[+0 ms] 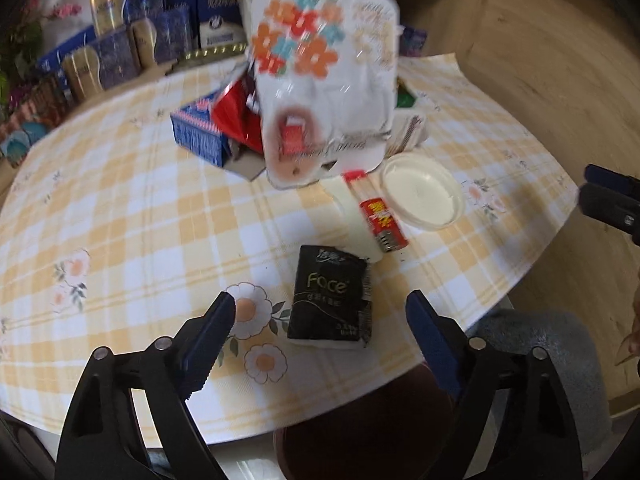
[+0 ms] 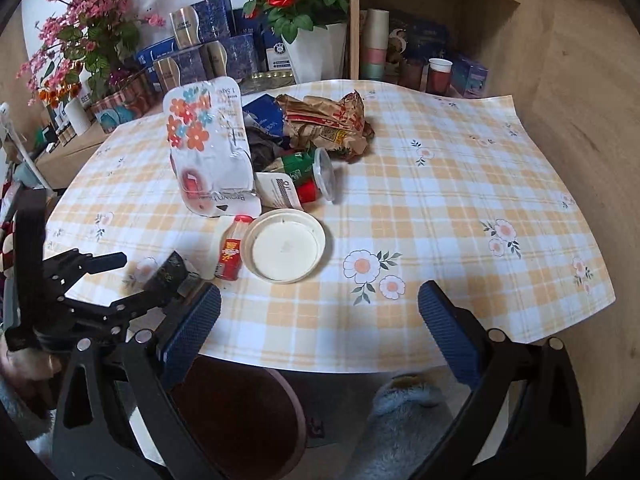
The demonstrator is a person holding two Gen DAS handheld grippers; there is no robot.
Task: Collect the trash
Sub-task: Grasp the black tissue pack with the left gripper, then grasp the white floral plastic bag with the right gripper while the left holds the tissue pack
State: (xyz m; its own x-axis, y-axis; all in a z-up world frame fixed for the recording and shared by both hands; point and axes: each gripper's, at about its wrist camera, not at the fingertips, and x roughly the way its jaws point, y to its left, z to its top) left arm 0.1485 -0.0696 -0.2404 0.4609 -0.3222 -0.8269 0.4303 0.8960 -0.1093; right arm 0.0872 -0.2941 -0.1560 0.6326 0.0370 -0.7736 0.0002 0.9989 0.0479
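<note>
A black tissue pack [image 1: 330, 300] lies near the front edge of the checked tablecloth [image 1: 120, 220]. My left gripper [image 1: 320, 299] hangs open above it, a blue pad on either side and neither touching it. Beyond it lie a small red bottle [image 1: 382, 222] and a white round lid [image 1: 422, 190]. Farther back is a heap with a flowered paper-roll pack [image 1: 320, 80], a blue carton [image 1: 198, 132], a crumpled brown bag [image 2: 328, 120] and a lidded cup [image 2: 316, 176]. My right gripper [image 2: 320, 291] stands open and empty over the table's front edge [image 2: 340, 364].
A dark brown round thing [image 2: 240, 408] sits below the table's front edge, with grey fluffy fabric [image 2: 400, 420] beside it. Blue boxes [image 2: 224, 48], a potted rose [image 2: 304, 20] and a wooden shelf [image 2: 420, 8] with cups line the back. The tablecloth's right half [image 2: 460, 200] is bare.
</note>
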